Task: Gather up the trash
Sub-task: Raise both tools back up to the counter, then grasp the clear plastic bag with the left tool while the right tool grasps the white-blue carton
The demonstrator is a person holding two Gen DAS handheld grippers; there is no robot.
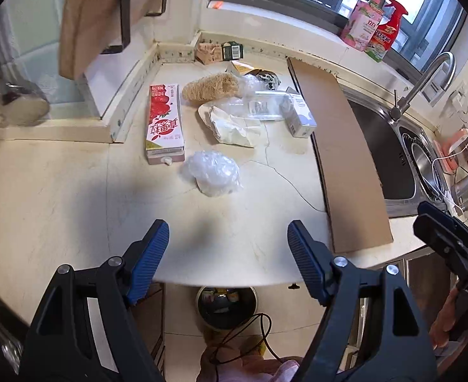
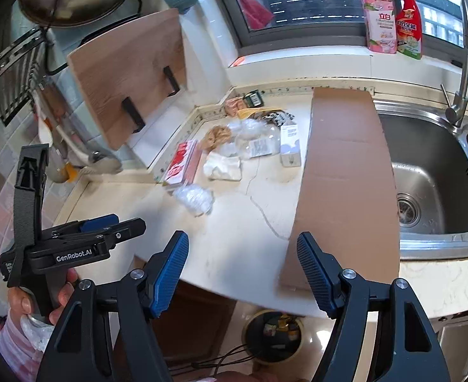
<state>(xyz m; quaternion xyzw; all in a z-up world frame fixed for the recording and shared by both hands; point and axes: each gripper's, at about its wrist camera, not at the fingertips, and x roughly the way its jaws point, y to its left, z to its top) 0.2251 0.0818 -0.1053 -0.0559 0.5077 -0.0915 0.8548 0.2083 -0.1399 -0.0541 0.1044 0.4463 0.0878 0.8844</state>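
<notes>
Crinkly plastic wad [image 1: 211,172] lies nearest, just in front of the milk carton [image 1: 164,124]; beyond it, paper and a bottle. Both grippers, left [image 1: 227,251] and right [image 2: 243,264], hang wide apart, empty. Pinched carelessly, that wad may spring free and skid off the counter [image 1: 59,191], missing the bin [image 1: 226,307]

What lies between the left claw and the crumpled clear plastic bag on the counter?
Nothing: in the left wrist view, only bare cream counter separates the open left claw from the crumpled clear plastic bag.
</notes>
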